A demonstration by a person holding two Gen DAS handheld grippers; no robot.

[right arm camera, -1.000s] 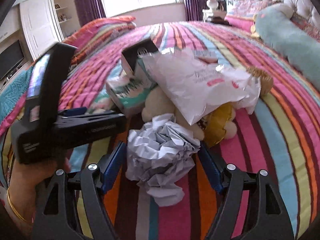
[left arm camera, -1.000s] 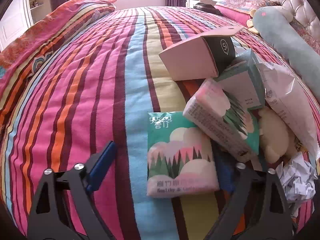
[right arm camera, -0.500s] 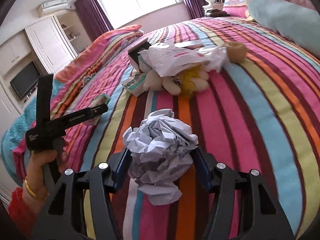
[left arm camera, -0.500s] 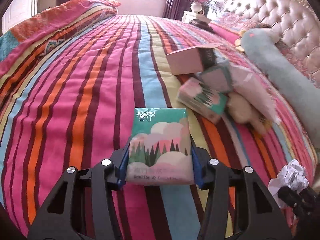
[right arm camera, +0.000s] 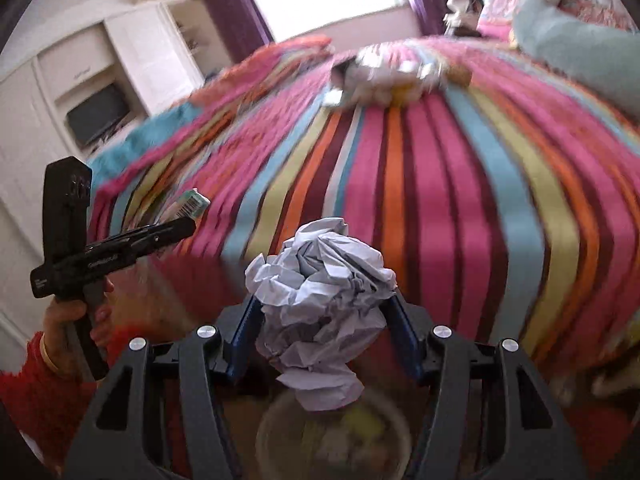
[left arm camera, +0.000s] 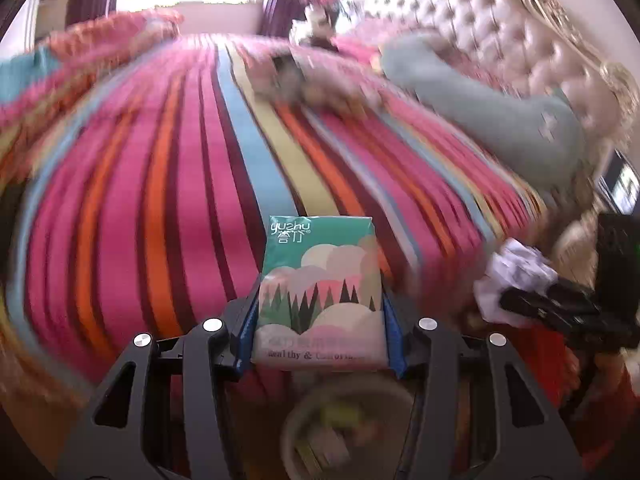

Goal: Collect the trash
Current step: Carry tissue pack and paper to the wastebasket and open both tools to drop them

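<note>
The striped bed (left arm camera: pixel 168 184) has dropped back; both grippers have pulled away over a bin (right arm camera: pixel 332 436) at six o'clock. Left gripper (left arm camera: pixel 320 312) jaws clamp the tissue pack (left arm camera: pixel 320 292), right gripper (right arm camera: pixel 324 312) jaws the paper ball (right arm camera: pixel 320 280): probably ready to drop.

a striped bedspread (left arm camera: pixel 168 184) covers the bed, with a long grey-green bolster (left arm camera: pixel 500 116) beside the tufted headboard (left arm camera: pixel 500 28). a dark television (right arm camera: pixel 98 114) sits in white cabinets (right arm camera: pixel 132 60).
</note>
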